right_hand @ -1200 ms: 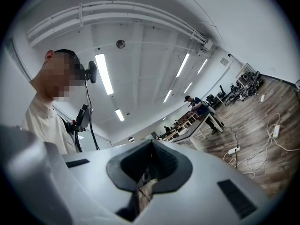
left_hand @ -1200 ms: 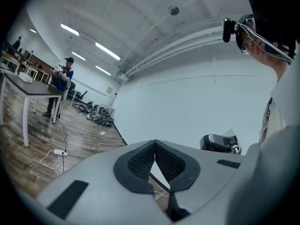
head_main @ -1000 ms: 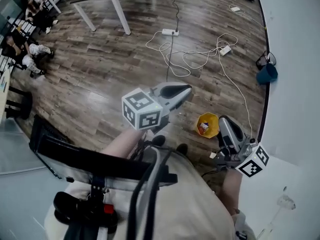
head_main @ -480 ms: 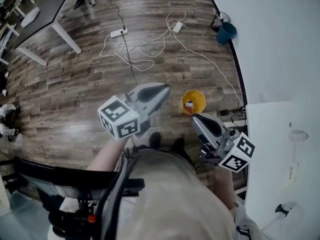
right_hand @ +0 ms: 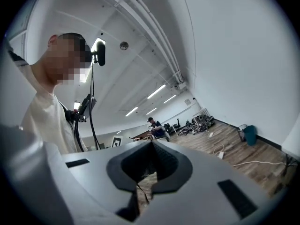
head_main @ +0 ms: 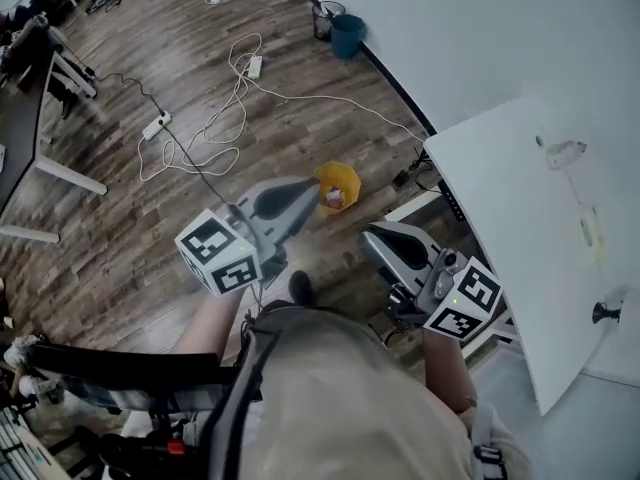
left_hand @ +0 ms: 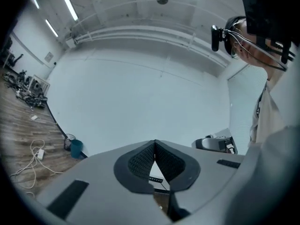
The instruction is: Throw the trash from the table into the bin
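On the white tabletop (head_main: 500, 198) at right, crumpled trash (head_main: 560, 151) lies well apart from the yellow floor bin (head_main: 347, 176). Left gripper (head_main: 312, 182) and right gripper (head_main: 372, 240) are pressed together and empty, so seemingly free for picking.

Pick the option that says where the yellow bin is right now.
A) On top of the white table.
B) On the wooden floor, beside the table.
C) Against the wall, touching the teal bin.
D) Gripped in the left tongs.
B: in the head view the yellow bin stands on the wooden floor, beside the white table and not on it.
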Demonstrator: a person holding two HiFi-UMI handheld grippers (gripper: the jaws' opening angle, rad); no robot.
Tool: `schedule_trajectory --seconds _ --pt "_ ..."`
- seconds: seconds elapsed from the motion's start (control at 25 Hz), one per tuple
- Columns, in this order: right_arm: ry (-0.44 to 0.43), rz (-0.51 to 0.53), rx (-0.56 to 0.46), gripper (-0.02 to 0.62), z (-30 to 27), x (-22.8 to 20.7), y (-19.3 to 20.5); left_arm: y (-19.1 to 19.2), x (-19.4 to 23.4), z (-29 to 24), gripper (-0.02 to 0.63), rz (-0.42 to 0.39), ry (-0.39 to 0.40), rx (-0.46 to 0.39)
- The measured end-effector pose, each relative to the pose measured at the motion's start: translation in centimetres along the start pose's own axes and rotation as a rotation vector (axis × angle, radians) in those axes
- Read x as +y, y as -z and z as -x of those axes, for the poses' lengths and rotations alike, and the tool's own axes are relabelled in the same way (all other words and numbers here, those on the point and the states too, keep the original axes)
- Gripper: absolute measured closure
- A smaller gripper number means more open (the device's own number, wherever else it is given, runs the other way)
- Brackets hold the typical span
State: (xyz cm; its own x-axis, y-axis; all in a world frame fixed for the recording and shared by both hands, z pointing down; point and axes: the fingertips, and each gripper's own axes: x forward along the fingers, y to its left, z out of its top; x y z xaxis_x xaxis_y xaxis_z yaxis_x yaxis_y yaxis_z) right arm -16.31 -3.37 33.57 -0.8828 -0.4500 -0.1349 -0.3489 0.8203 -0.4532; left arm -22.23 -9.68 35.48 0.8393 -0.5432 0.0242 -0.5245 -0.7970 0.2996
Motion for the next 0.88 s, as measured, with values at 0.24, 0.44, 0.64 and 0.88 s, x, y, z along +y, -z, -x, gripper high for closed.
schedule_trajectory --seconds 0.24,0.44,0.64,0.88 --pt "0.172 0.186 -0.003 0.579 8.8 0.0 -0.6 2.7 -8.6 -5.4 0.595 -0.051 0.149 0.066" --pt "0.269 0.239 -0.019 0.58 15.1 0.4 -0.9 4.9 -13.6 -9.3 0.595 -0.06 0.22 0.107" --pt "0.327 0.212 -0.063 0.58 20.4 1.1 -0.4 6.8 -17.4 -11.5 0.594 -0.038 0.255 0.142" --pt "0.363 0.165 -0.096 0.579 25.1 2.1 0.8 9.1 -21.0 -12.3 0.594 -0.031 0.262 0.181"
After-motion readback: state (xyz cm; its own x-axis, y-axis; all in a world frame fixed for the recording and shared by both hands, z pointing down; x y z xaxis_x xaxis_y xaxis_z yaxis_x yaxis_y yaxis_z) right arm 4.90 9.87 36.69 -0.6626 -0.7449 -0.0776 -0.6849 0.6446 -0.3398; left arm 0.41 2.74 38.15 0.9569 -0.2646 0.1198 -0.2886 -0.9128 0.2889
